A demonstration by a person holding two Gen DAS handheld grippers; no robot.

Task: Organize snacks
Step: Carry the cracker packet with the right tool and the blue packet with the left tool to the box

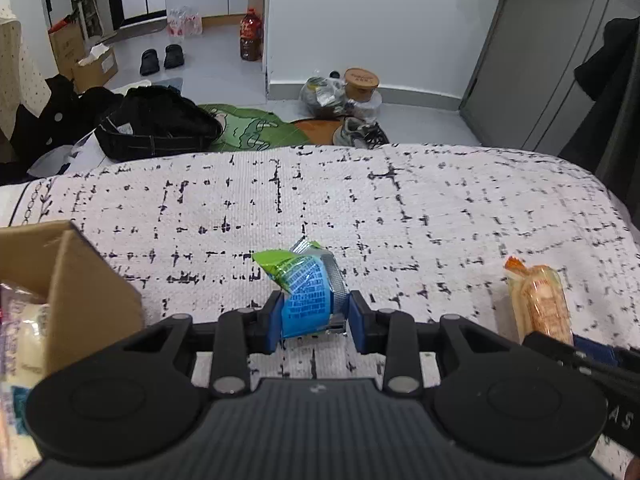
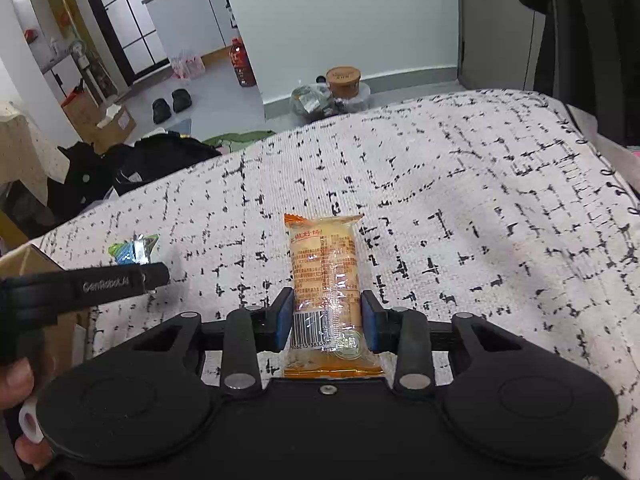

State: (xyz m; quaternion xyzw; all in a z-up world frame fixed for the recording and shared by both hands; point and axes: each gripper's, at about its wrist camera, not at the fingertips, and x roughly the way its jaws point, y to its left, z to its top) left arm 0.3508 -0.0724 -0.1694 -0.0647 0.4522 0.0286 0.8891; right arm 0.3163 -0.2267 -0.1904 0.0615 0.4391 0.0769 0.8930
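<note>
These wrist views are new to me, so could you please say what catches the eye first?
Each gripper closes on a snack over the speckled white cloth: the left gripper on a blue-green packet, the right gripper on an orange cake pack. A cardboard box sits far left.

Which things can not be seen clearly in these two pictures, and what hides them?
- Brown cardboard box, left wrist view: cut by the left edge; its contents are blurred and unreadable.
- Blue and green foil snack packet, left wrist view: its lower end is behind the left gripper.
- Orange clear-wrapped cake packet, right wrist view: its near end goes under the right gripper body; the print is too small to read.
</note>
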